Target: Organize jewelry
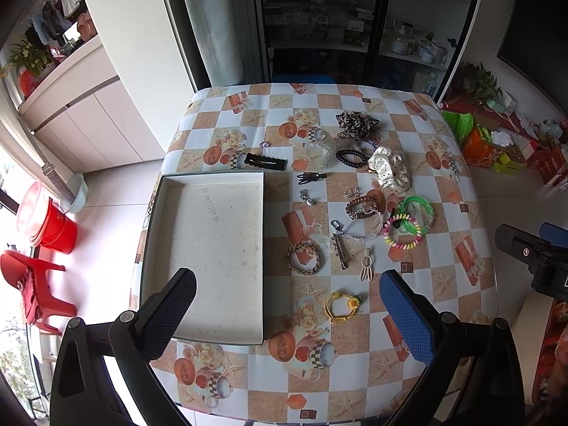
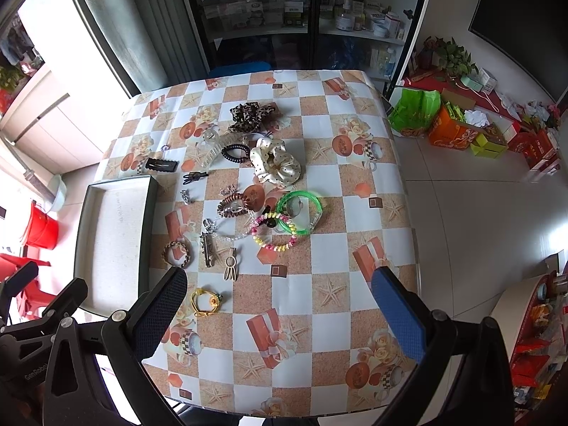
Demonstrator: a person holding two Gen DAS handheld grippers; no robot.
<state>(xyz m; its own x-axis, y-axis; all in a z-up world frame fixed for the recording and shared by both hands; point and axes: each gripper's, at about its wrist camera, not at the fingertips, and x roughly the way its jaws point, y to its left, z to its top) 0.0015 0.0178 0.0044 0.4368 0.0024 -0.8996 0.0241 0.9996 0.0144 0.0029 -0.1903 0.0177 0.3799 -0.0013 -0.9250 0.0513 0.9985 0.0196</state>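
Observation:
An empty shallow white tray (image 1: 213,234) lies on the table's left side; it also shows in the right wrist view (image 2: 110,241). Jewelry and hair pieces are scattered to its right: a yellow flower bracelet (image 1: 342,306) (image 2: 206,301), a braided brown bracelet (image 1: 304,258), a green bangle (image 1: 417,213) (image 2: 300,211), a cream scrunchie (image 1: 390,170), a leopard scrunchie (image 1: 356,122), a black hair clip (image 1: 265,162). My left gripper (image 1: 287,305) is open and empty above the tray's near right edge. My right gripper (image 2: 280,301) is open and empty above the table's near side.
The table (image 2: 319,184) has a checkered cloth. A glass cabinet (image 2: 284,17) stands behind it. Boxes and bags (image 2: 461,127) sit on the floor at right. A red bucket (image 1: 53,227) and red chair (image 1: 32,284) stand at left.

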